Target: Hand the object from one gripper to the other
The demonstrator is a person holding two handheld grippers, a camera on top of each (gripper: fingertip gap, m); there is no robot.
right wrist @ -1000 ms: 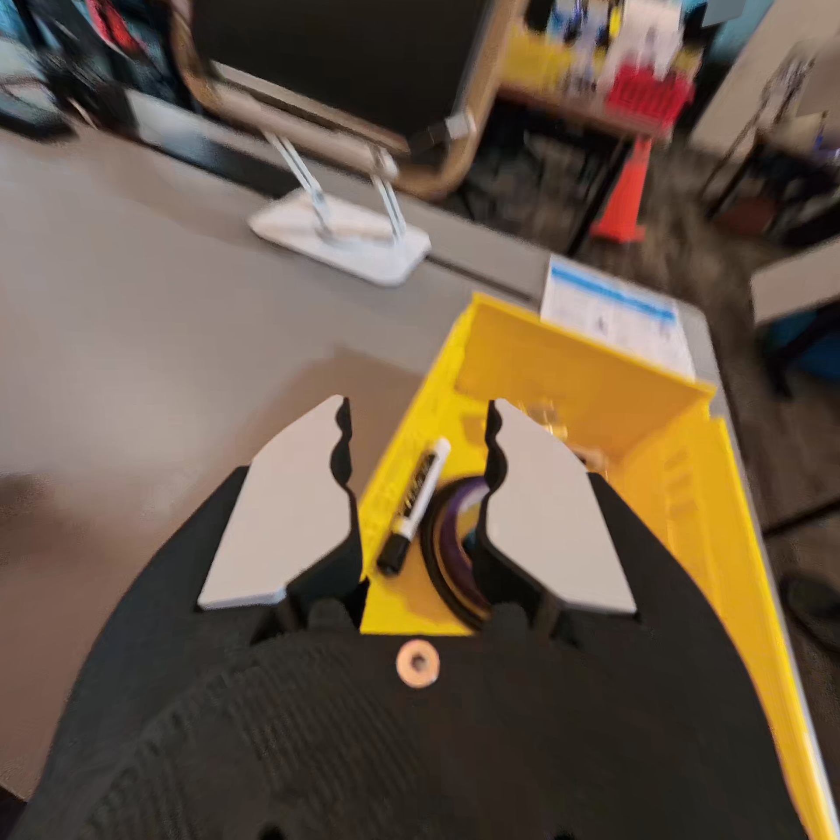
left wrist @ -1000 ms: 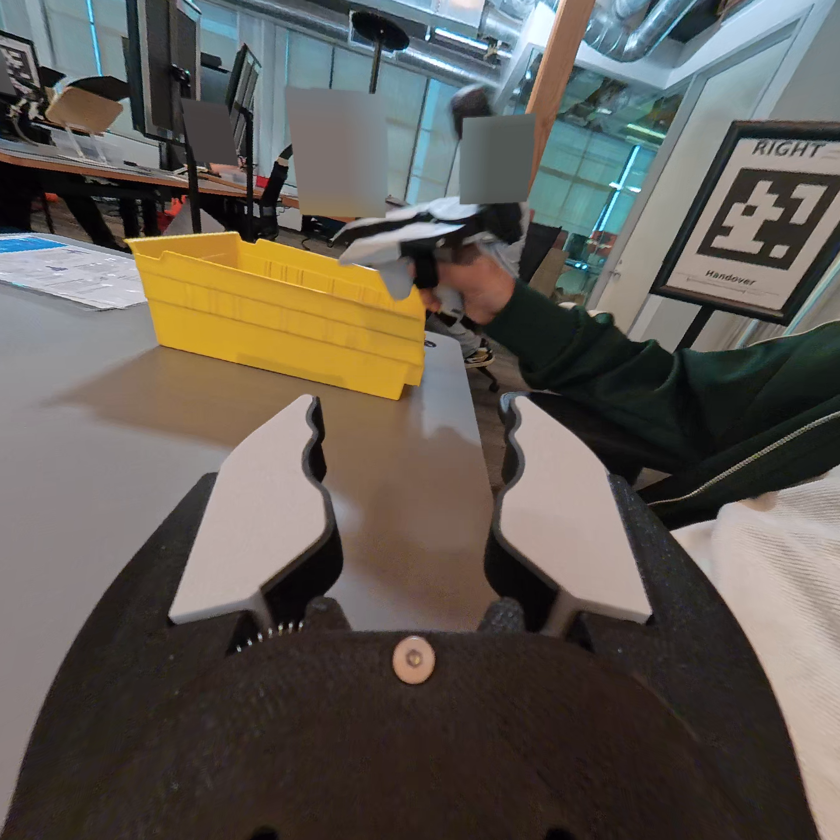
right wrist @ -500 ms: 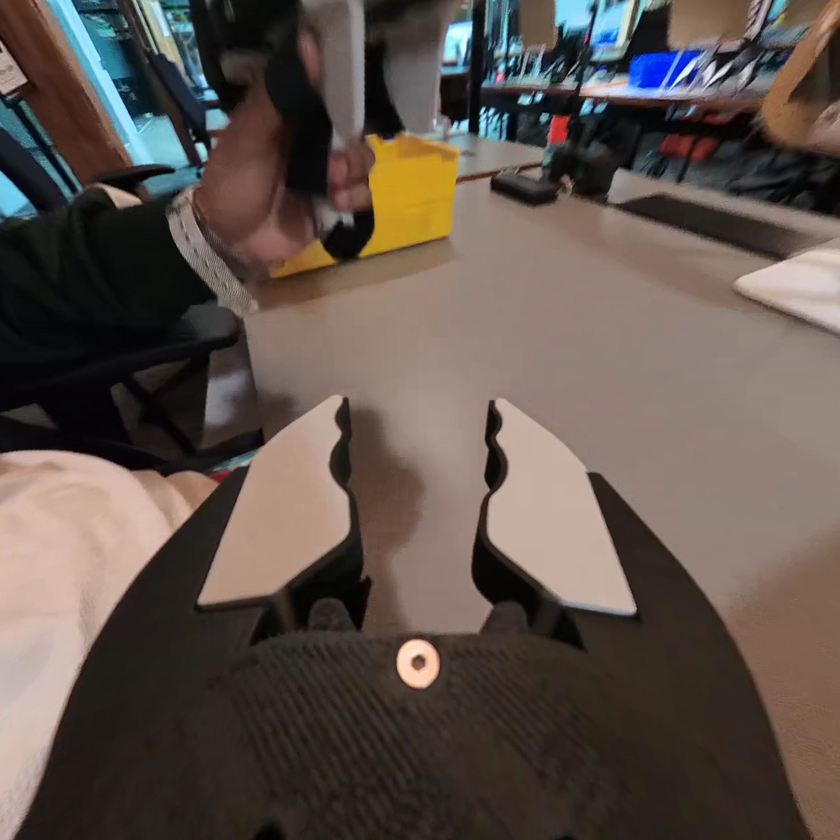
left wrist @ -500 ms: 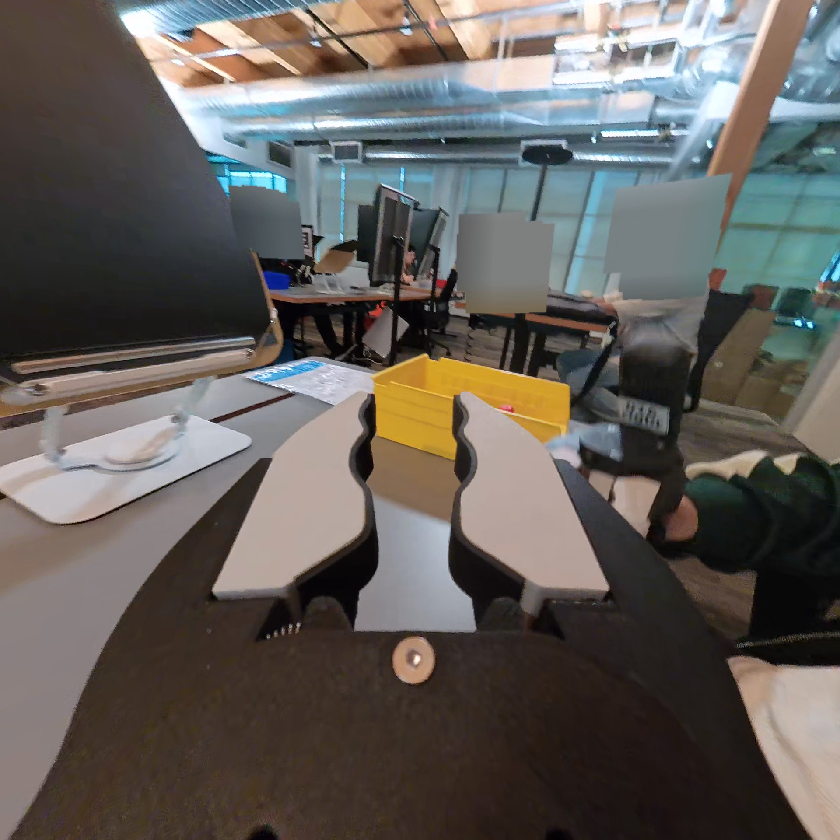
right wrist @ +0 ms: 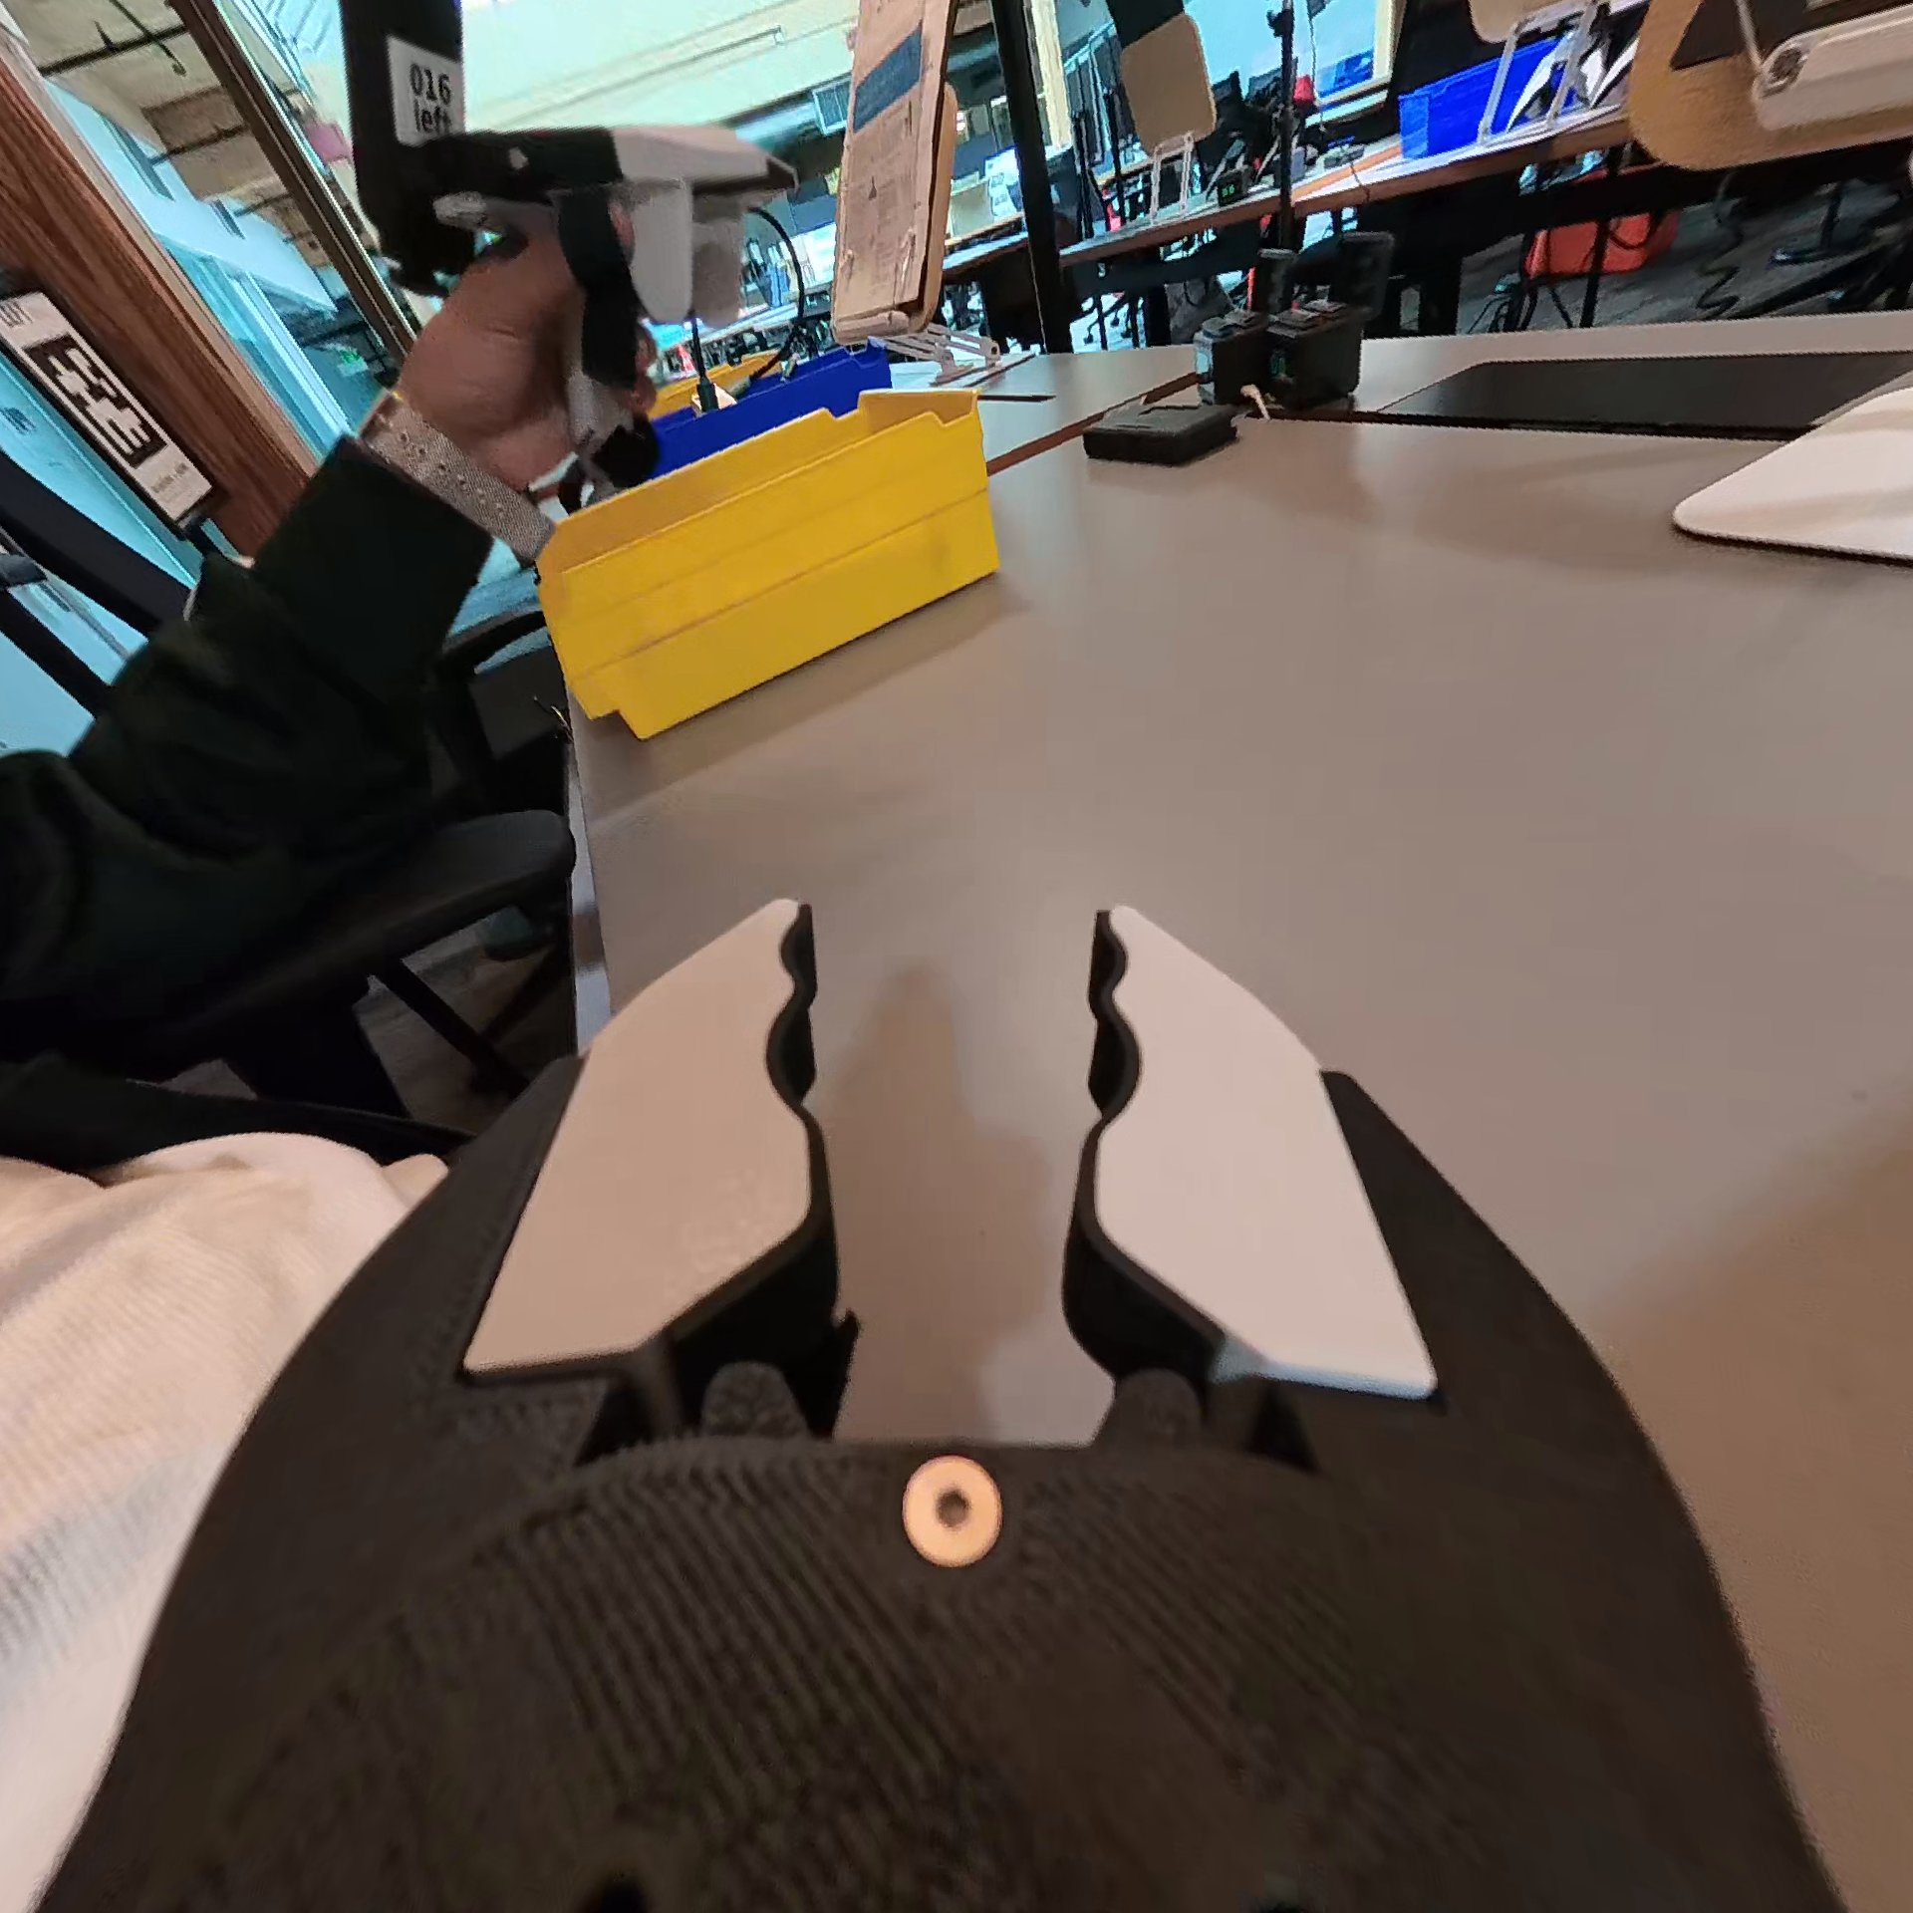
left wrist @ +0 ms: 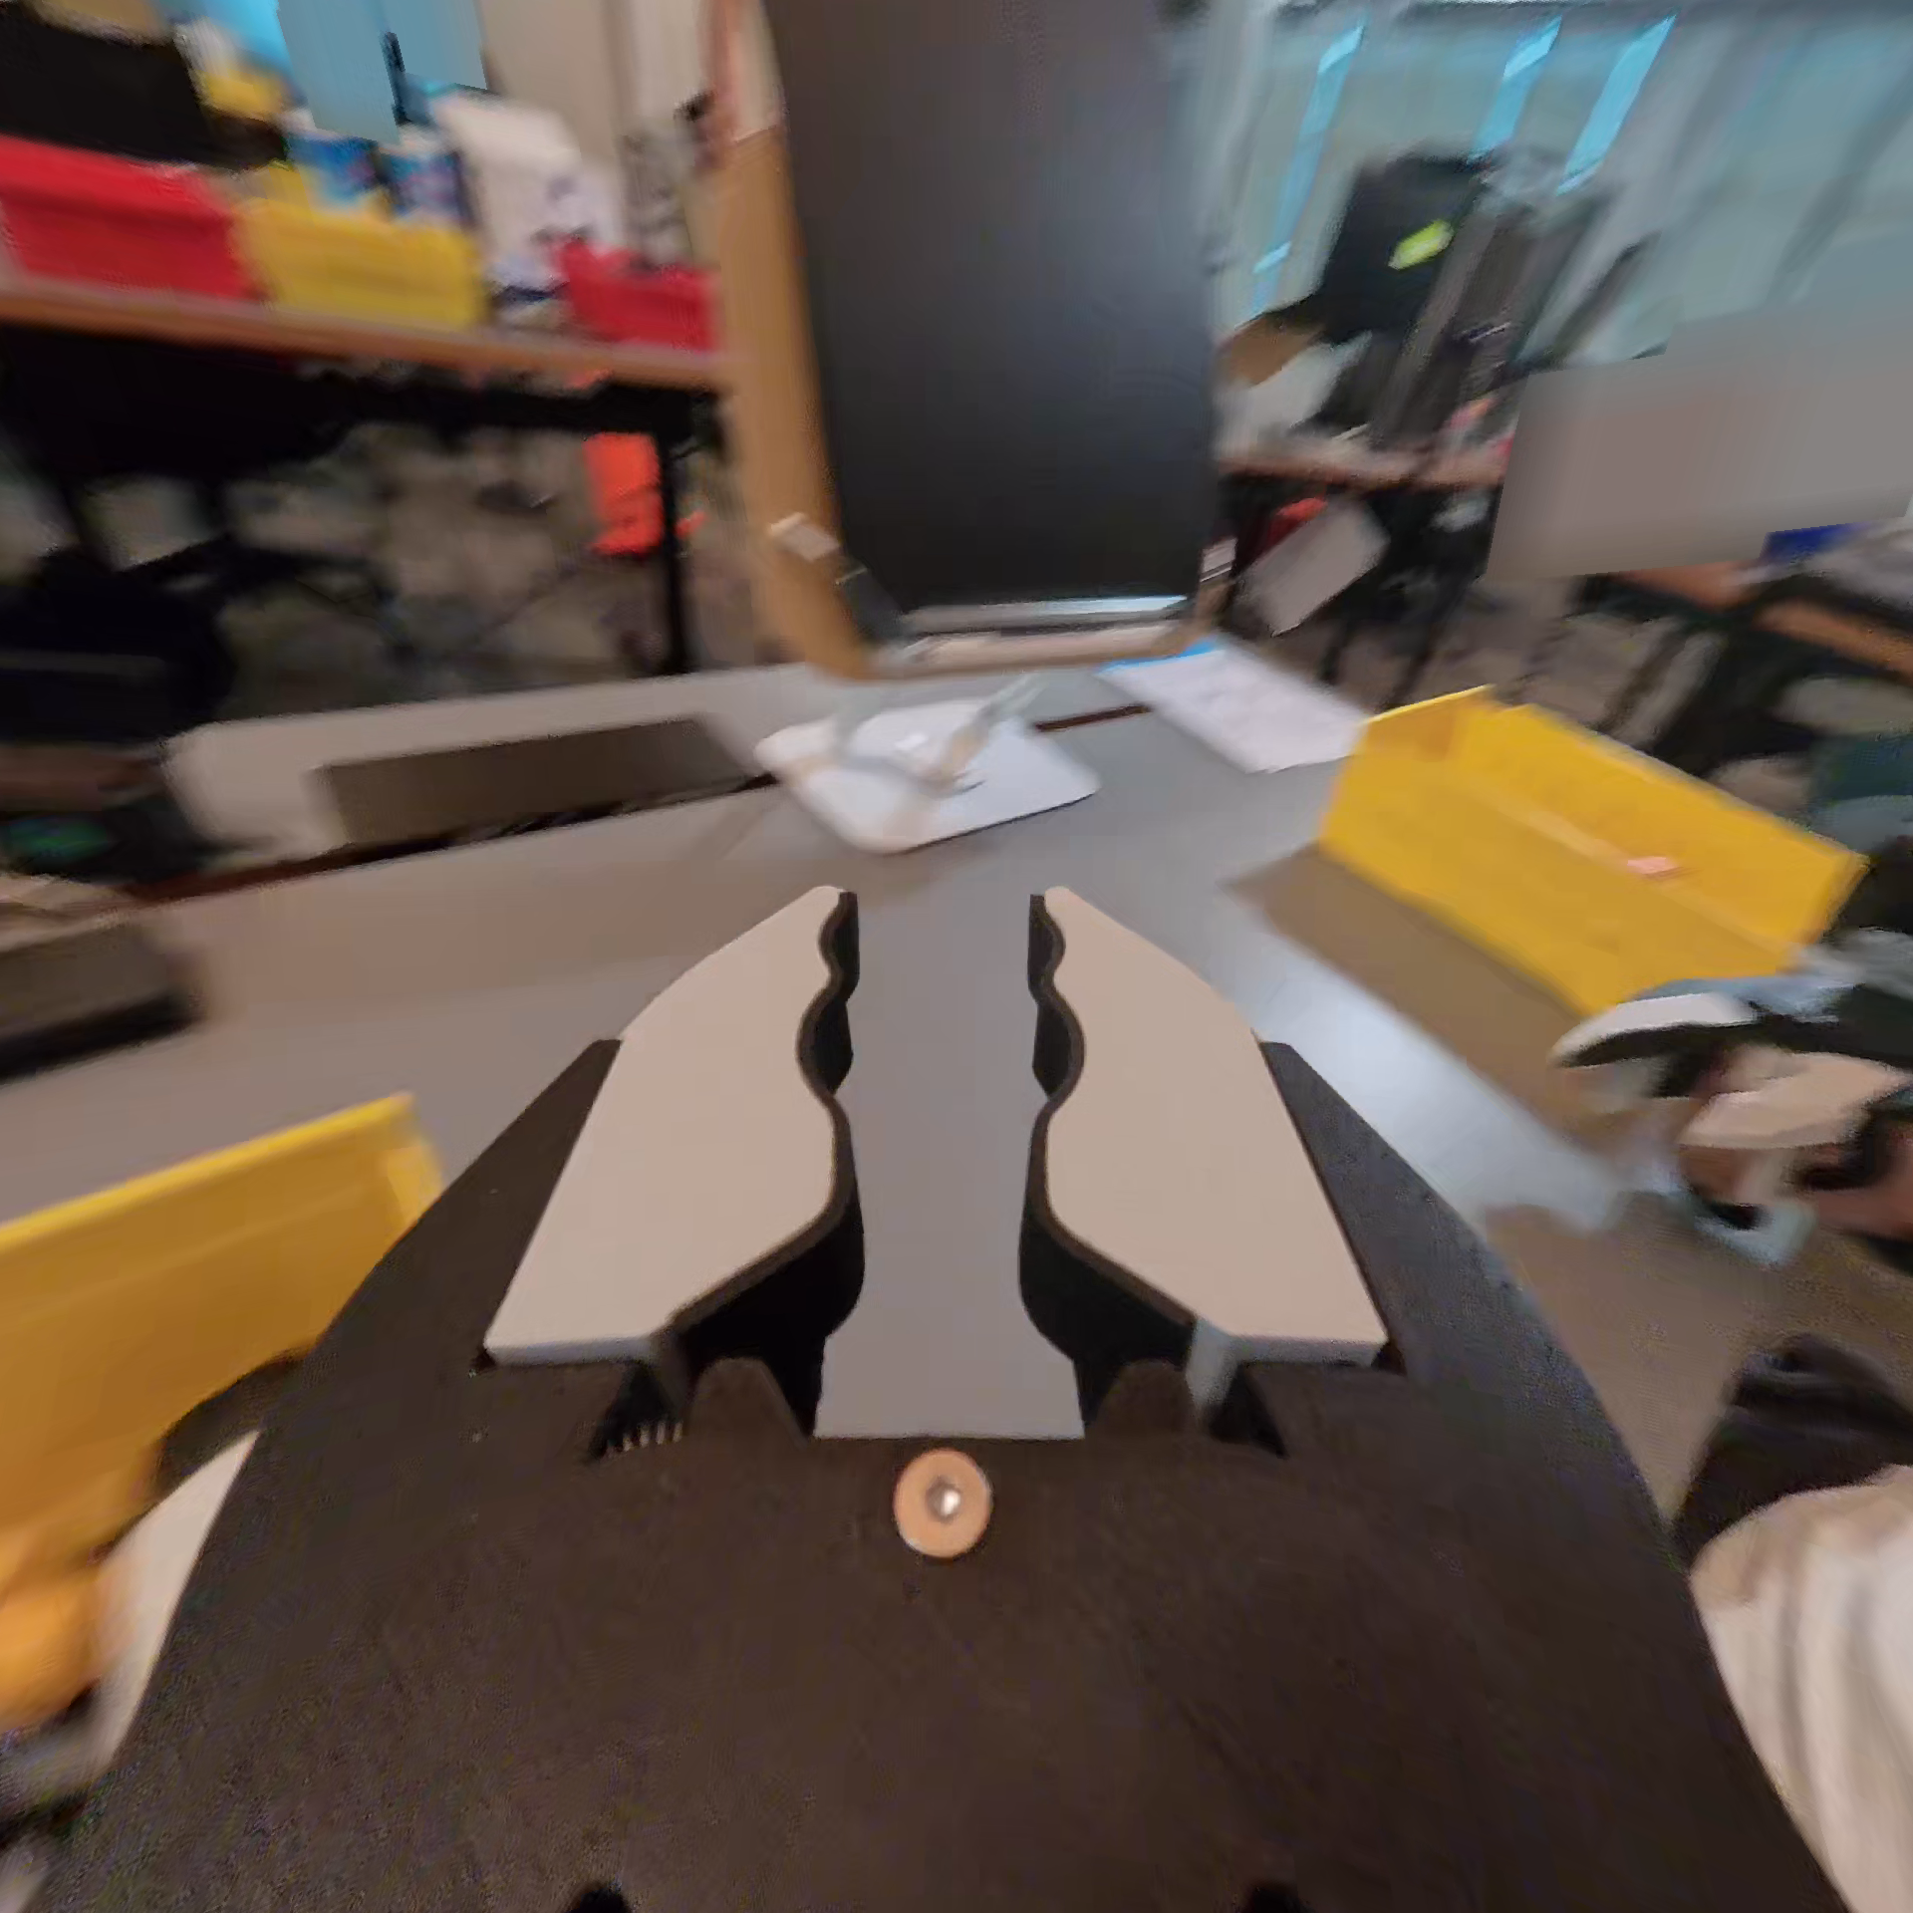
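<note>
My left gripper (left wrist: 942, 911) is held above the grey table (left wrist: 1190, 828), its jaws a narrow gap apart with nothing between them. My right gripper (right wrist: 947, 921) is open and empty, low over the table (right wrist: 1346, 828). Neither holds an object, and no loose object shows. The left gripper also shows in the right wrist view (right wrist: 714, 207), raised in a hand above a yellow bin (right wrist: 776, 580). The right gripper shows blurred at the right edge of the left wrist view (left wrist: 1698, 1035), in front of a second yellow bin (left wrist: 1553, 859). The bins' insides are hidden.
A white stand base (left wrist: 932, 766) with a dark screen stands at the table's far side. A yellow bin (left wrist: 186, 1242) is close at the left. A blue bin (right wrist: 787, 399), black devices (right wrist: 1273, 357) and an office chair (right wrist: 414, 911) are around the table. About 35 centimetres separates my left fingertips from my right.
The left gripper's jaws have narrowed from wide open, and its view has swung left towards the screen. The right gripper has left the bin and now sits low, facing the raised left gripper.
</note>
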